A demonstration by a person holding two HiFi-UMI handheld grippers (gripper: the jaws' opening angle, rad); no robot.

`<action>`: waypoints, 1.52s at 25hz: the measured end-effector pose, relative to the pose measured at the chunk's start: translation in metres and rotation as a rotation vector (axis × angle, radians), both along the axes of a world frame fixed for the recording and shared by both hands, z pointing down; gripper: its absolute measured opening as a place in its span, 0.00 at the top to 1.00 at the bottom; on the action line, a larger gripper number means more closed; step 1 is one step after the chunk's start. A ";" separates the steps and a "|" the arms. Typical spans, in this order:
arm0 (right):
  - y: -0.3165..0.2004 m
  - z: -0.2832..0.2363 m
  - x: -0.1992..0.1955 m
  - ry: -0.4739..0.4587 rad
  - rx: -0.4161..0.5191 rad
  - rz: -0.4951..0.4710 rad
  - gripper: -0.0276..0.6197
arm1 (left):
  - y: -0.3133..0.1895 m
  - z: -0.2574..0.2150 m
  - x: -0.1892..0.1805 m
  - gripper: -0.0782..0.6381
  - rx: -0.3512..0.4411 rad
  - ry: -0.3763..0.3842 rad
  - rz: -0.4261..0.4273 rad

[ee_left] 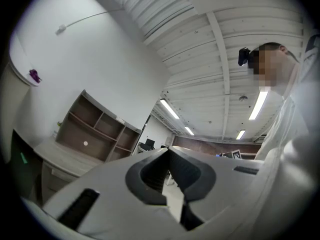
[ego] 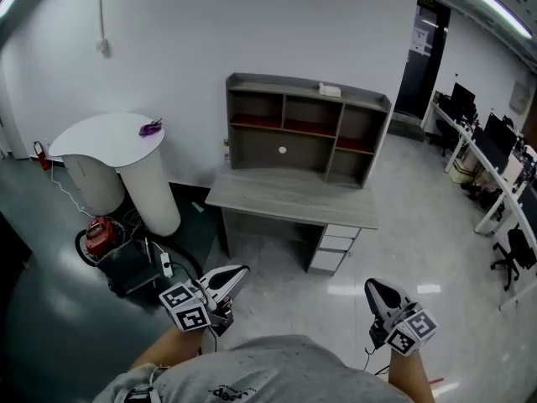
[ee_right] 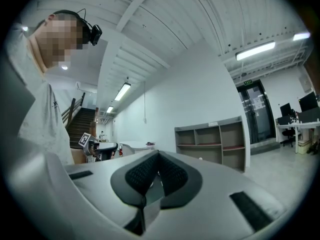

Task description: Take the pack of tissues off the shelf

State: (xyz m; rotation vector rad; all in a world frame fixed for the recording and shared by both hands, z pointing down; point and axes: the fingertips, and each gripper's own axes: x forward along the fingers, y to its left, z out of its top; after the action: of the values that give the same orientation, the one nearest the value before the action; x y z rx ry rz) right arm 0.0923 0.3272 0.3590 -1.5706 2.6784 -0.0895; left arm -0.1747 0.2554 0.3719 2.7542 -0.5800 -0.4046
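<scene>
1. The pack of tissues [ego: 330, 90] is lying flat on the top board of the grey shelf unit [ego: 268, 154], toward the right end of that board.
2. The shelf unit is standing on the rear of a grey desk [ego: 289, 198], which is sitting against the white wall [ego: 252, 23].
3. Both grippers are being held low in the head view, close to the person's torso. They are well apart from the pack, with the desk and a stretch of shiny floor [ego: 277, 284] lying between them and it.
4. The left gripper [ego: 243, 269] is pointing toward the desk's left front corner. In the left gripper view its jaws are meeting at the tips. Nothing is sitting between the pads, and the gripper is touching nothing.
5. In the left gripper view the shelf unit is showing to the left of the jaw tips, far beyond them.
6. The right gripper [ego: 371, 285] is pointing toward the floor in front of the desk's drawers [ego: 336, 246]. In the right gripper view its jaws are likewise closed tip to tip. They are clamping nothing and contacting nothing.
7. In the right gripper view the shelf unit is showing to the right of the jaw tips. The pack is appearing as a small pale shape on its top board.
</scene>
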 end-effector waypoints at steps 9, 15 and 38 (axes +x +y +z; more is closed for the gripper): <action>-0.143 -0.016 -0.069 0.020 0.009 -0.020 0.94 | -0.132 -0.013 -0.076 0.87 0.023 0.006 -0.021; -0.208 -0.014 -0.083 0.025 -0.012 -0.066 0.94 | -0.182 0.001 -0.101 0.87 -0.026 0.020 -0.086; -0.510 -0.022 0.063 0.020 0.046 -0.310 0.94 | -0.401 -0.014 0.060 0.87 -0.008 -0.002 -0.307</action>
State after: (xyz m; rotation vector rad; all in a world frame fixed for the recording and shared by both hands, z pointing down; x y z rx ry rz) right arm 0.1553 -0.1829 0.3375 -1.1387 2.8936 -0.0196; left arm -0.1145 -0.1453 0.3583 2.6613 -1.0073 -0.4650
